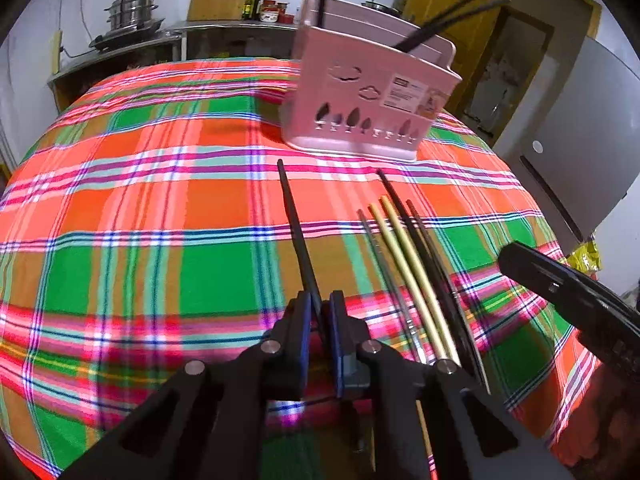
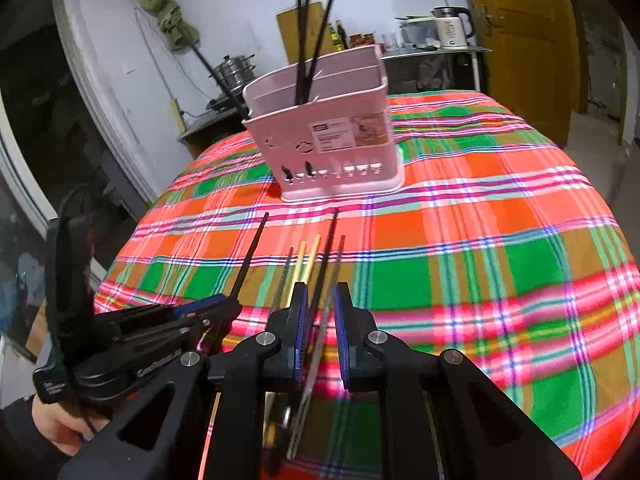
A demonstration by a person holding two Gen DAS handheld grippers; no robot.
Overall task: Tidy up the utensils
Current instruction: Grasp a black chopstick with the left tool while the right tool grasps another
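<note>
Plaid cloth (image 1: 160, 208); slim black chopstick (image 1: 294, 220) between left gripper (image 1: 320, 312) pads.

Single black chopstick (image 1: 298, 236) clamped at its lower end between the pads of the left gripper (image 1: 320, 312), tip slanting up and forward toward the holder. Loose bunch of chopsticks (image 1: 404, 264) lies flat on the plaid cloth just right of the left gripper: two yellow ones, a grey one, a long black one and a brownish one, roughly parallel, tips forward. In the right wrist view the bunch runs under and between the right gripper (image 2: 322, 304) fingers; contact unclear. Pink slotted utensil holder (image 1: 372, 96) stands upright ahead of both grippers, with three black chopsticks (image 2: 310, 40) upright in it, leaning.
</note>
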